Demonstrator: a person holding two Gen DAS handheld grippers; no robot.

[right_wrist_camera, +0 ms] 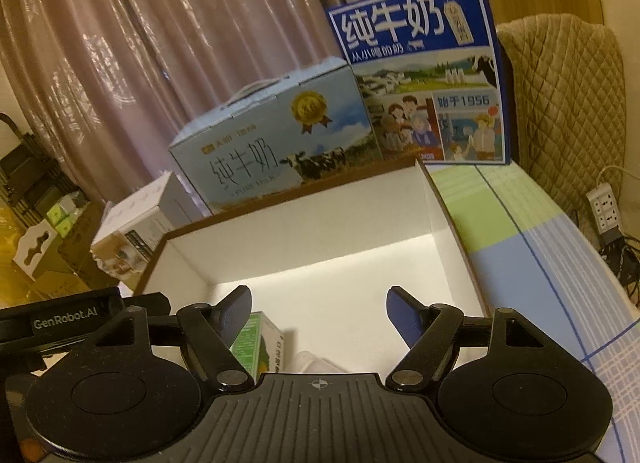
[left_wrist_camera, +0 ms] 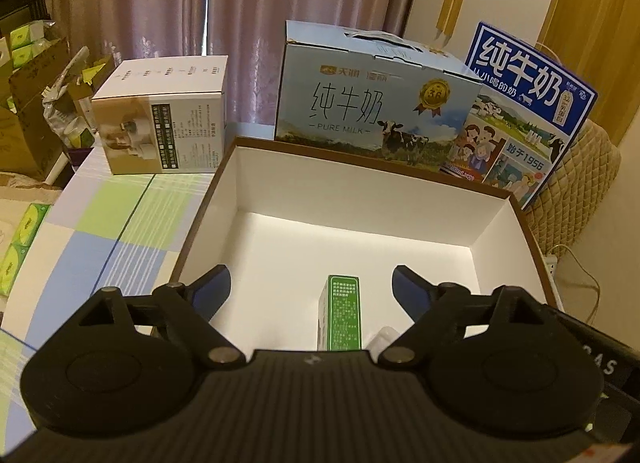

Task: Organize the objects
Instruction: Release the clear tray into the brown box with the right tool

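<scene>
Both the left gripper [left_wrist_camera: 312, 287] and right gripper [right_wrist_camera: 319, 309] hung wide and empty over the white box [left_wrist_camera: 360, 199]. The green carton [left_wrist_camera: 341, 313], low in the frame, stood upright; a careless reach could probably topple it.

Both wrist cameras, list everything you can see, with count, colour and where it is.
open box: one, white inside, brown rim, on the table
small carton: one, green, standing inside the open box, near edge
white object: one, beside the small carton, mostly hidden
pale blue milk case: one, behind the open box
dark blue milk case: one, upright, right of the pale one
white appliance box: one, back left
tablecloth: checked green, blue, white
power strip: one, white, floor right
left gripper: open, black
right gripper: open, black
</scene>
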